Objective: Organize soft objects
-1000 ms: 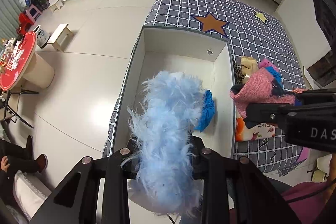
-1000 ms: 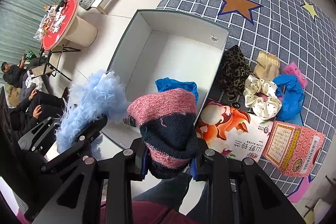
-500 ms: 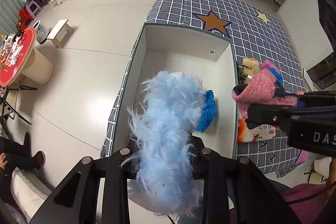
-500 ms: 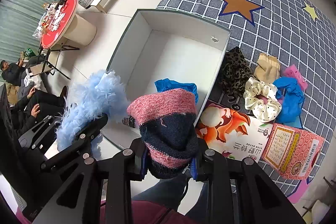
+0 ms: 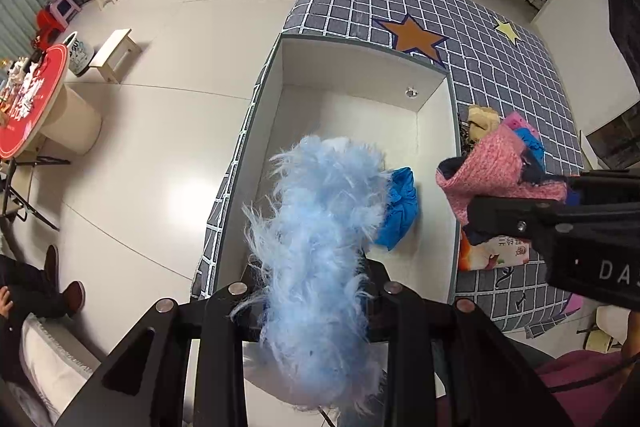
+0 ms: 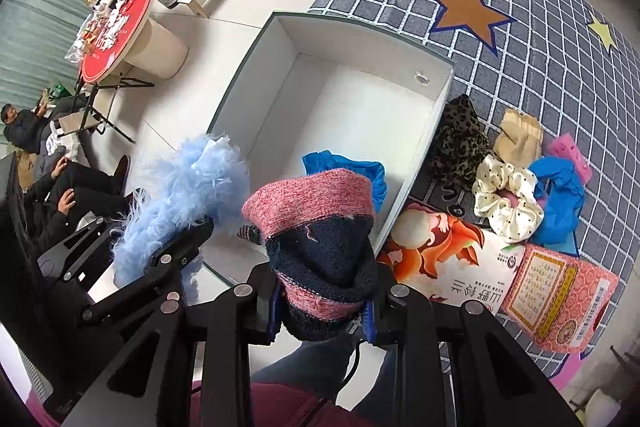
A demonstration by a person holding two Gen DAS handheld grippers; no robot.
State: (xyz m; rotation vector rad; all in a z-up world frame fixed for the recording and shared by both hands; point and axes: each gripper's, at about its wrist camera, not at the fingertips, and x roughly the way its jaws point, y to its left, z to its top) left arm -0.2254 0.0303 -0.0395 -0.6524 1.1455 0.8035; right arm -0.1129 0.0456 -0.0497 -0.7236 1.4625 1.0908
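Observation:
My left gripper [image 5: 316, 301] is shut on a fluffy light-blue feathery piece [image 5: 320, 239], held above the near end of the white open box [image 5: 352, 75]. A pink and navy knitted item [image 6: 320, 227] is clamped in my right gripper [image 6: 324, 307], which hangs over the box's near right corner. From the left wrist view the same knit [image 5: 492, 167] and right gripper [image 5: 520, 219] show at the right. A blue cloth [image 6: 344, 167] lies inside the box by its right wall. On the checked mat lie a leopard-print cloth [image 6: 456, 143], a white dotted scrunchie [image 6: 508, 203], a beige piece [image 6: 518, 137] and a blue garment [image 6: 560, 203].
The box [image 6: 280, 39] sits at the left edge of the grey checked mat [image 6: 540, 27]. A printed bag [image 6: 448, 263] and a pink carton [image 6: 560, 299] lie right of the box. A red round table [image 6: 116, 31] and seated people [image 6: 60, 195] are on the left.

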